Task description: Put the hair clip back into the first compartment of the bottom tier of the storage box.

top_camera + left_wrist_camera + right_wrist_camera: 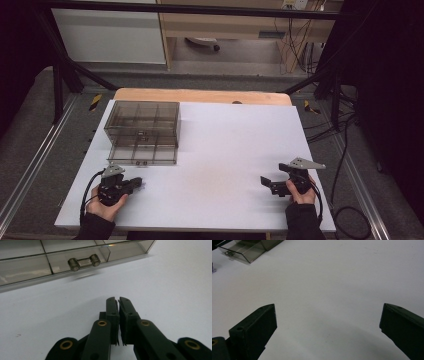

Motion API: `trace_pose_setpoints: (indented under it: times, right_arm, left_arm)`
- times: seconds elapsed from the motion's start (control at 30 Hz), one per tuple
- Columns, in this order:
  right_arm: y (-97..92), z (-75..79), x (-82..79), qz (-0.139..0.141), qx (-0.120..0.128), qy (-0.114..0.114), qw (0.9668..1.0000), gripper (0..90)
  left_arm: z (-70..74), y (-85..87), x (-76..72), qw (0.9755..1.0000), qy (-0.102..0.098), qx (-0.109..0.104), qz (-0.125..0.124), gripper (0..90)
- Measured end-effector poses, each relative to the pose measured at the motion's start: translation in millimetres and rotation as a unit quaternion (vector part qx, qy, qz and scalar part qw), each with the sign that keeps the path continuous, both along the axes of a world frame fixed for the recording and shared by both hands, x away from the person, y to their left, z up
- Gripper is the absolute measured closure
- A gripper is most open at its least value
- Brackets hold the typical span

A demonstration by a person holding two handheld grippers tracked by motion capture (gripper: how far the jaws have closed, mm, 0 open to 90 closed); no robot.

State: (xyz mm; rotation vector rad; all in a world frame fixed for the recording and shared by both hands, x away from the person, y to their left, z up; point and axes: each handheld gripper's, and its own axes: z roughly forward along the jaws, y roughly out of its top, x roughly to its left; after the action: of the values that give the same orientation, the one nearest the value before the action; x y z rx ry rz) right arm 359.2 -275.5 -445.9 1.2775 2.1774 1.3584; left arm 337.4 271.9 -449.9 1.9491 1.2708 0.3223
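High view: left gripper (136, 185) at seven o'clock on the white surface (225, 150), jaws pressed together on nothing, pointing toward three o'clock. Smoky transparent drawer organizer (142, 131) at ten o'clock, bottom drawer (144, 155) pulled out toward the near edge, just beyond the left gripper. Right gripper (266, 184) at four o'clock, jaws wide.

Left gripper view: jaws closed with nothing between; drawer front and its handle (84, 261) at twelve o'clock, apart from the tips.

Right gripper view: jaws spread wide over bare surface; drawer organizer (249, 248) far off at eleven o'clock.
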Motion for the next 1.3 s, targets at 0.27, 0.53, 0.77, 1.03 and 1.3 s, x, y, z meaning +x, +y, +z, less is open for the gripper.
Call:
trace_pose_setpoints:
  times: [0.27,0.53,0.77,1.03,1.3]
  right_arm:
    - [-0.1,0.1,0.0,0.0,0.0,0.0,1.0,1.8]
    - [-0.2,0.1,0.0,0.0,0.0,-0.001,1.0,1.8]
    - [-0.2,0.0,0.0,0.0,0.0,0.0,1.0,1.8]
    - [-0.3,0.0,0.0,0.0,0.0,-0.001,1.0,1.8]
    - [-0.2,-0.1,0.0,0.0,0.0,0.0,1.0,1.8]
  left_arm:
    - [0.7,-1.0,-0.3,1.0,0.001,0.001,0.0,86.7]
    - [2.1,-1.9,-1.3,1.0,0.0,-0.001,-0.001,87.6]
    - [3.1,-2.2,-2.0,1.0,-0.002,-0.001,-0.004,87.9]
    - [4.1,-3.3,-2.8,1.0,-0.006,-0.003,-0.007,88.3]
    - [5.8,-4.5,-4.3,0.9998,-0.009,-0.005,-0.014,88.7]
